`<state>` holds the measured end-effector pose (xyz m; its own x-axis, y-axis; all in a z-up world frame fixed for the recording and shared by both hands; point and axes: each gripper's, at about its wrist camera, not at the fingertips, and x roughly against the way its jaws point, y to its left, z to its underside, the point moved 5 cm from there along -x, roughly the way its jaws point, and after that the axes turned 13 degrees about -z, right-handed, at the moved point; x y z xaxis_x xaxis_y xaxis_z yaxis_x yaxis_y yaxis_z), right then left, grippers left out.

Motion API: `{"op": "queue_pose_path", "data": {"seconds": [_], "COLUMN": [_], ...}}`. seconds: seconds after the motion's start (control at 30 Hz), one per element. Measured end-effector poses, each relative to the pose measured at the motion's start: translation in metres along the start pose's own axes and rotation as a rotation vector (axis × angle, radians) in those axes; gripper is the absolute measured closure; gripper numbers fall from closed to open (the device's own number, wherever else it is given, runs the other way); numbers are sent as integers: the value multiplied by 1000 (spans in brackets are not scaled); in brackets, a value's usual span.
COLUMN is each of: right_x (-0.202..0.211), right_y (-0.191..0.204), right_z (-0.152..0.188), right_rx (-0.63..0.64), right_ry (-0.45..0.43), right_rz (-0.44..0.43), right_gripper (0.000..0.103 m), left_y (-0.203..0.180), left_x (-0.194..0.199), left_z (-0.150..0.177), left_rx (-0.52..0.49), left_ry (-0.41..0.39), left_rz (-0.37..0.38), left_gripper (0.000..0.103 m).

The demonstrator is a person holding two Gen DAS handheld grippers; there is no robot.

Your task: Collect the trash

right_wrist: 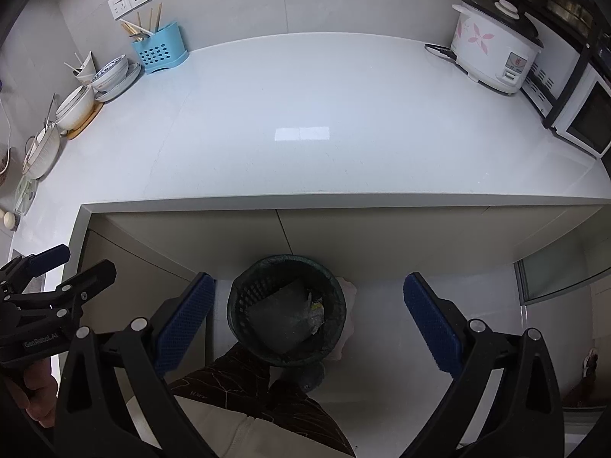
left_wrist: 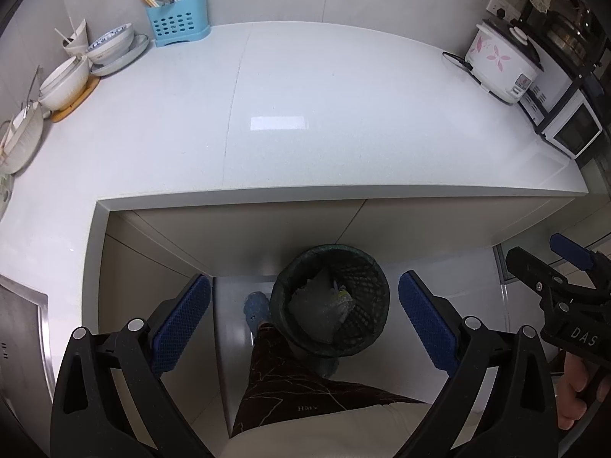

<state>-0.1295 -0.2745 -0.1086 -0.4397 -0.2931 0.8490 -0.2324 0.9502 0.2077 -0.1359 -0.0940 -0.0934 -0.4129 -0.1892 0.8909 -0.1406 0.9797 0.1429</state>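
On the far left of the white counter (right_wrist: 305, 114) we see stacked bowls (right_wrist: 110, 72) and plates along the wall, one bowl resting on a wooden board. Just to their right stands a blue holder (right_wrist: 160, 51) with chopsticks poking out, close below the wall sockets. The broad middle of the counter lies bare, with a bright patch of reflected light on it. At the right end sits a white rice cooker (right_wrist: 492, 55) with pink flowers, and beside it, further right, a small white oven (right_wrist: 580, 114).

Below the counter edge, on the floor against the cabinet, we find the dark mesh bin (right_wrist: 286, 309). The trash (right_wrist: 309, 315) is in it: crumpled clear plastic with a scrap of yellow. Our leg in dark patterned trousers (left_wrist: 290, 378) stands right next to the bin, touching its rim in both views.

Our left gripper (left_wrist: 303, 324) is spread wide, its blue pads apart with nothing between them, poised above the bin. Our right gripper (right_wrist: 309, 324) is likewise spread wide and holds nothing, also above the bin.
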Motion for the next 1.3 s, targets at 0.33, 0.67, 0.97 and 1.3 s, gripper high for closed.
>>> {"op": "queue_pose_path", "data": {"seconds": [0.33, 0.67, 0.97, 1.3], "right_x": [4, 6, 8, 12], "right_y": [3, 0, -1, 1], "right_z": [2, 3, 0, -3], "right_rx": [7, 6, 7, 7], "right_ry": [-13, -15, -21, -34], "right_rz": [0, -1, -1, 0], "right_gripper": [8, 8, 8, 8], "left_y": [3, 2, 3, 2], "left_x": [5, 7, 10, 15], "left_z": [0, 1, 0, -3], "left_rx": [5, 7, 16, 12], "left_ry": [-18, -25, -34, -45], "left_rz": [-7, -26, -25, -29], "left_gripper": [6, 6, 6, 6]}}
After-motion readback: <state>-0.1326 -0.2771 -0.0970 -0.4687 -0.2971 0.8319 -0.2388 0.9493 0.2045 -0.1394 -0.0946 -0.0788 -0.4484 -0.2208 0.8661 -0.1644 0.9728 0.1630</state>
